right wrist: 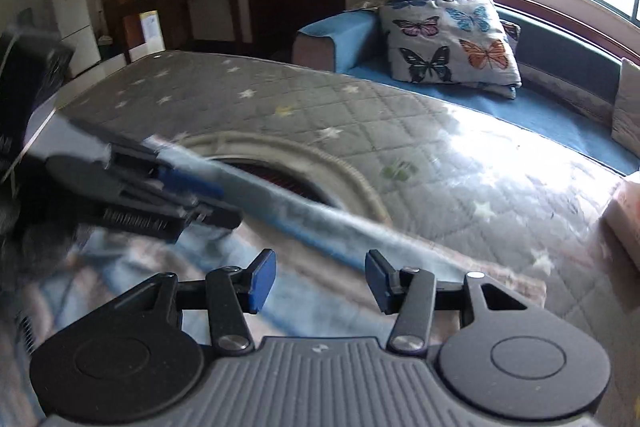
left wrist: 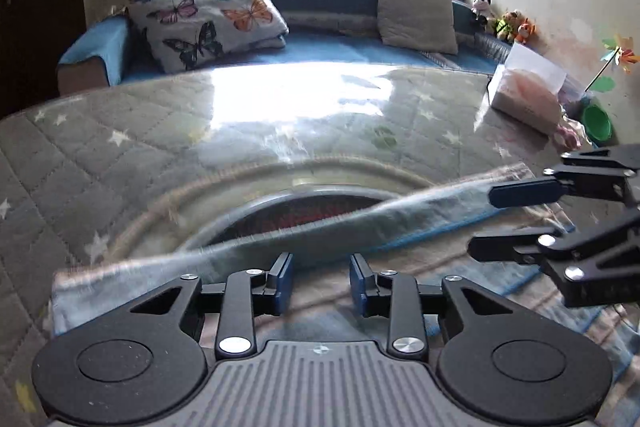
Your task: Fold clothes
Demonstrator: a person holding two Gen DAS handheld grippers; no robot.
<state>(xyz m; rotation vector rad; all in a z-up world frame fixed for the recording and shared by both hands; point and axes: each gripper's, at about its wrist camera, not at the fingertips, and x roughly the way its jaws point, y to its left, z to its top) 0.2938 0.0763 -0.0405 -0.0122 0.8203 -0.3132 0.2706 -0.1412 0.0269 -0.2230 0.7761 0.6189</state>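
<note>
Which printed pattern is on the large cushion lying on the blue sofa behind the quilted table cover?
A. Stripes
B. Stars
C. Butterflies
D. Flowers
C: the large cushion on the blue sofa shows coloured butterflies in both wrist views; the stars belong to the quilted table cover in front of it.

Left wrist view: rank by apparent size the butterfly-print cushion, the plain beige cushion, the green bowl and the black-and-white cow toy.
1. Butterfly-print cushion
2. Plain beige cushion
3. Green bowl
4. Black-and-white cow toy

Fisheye stretching near the edges makes the bowl and toy gap less certain.
</note>
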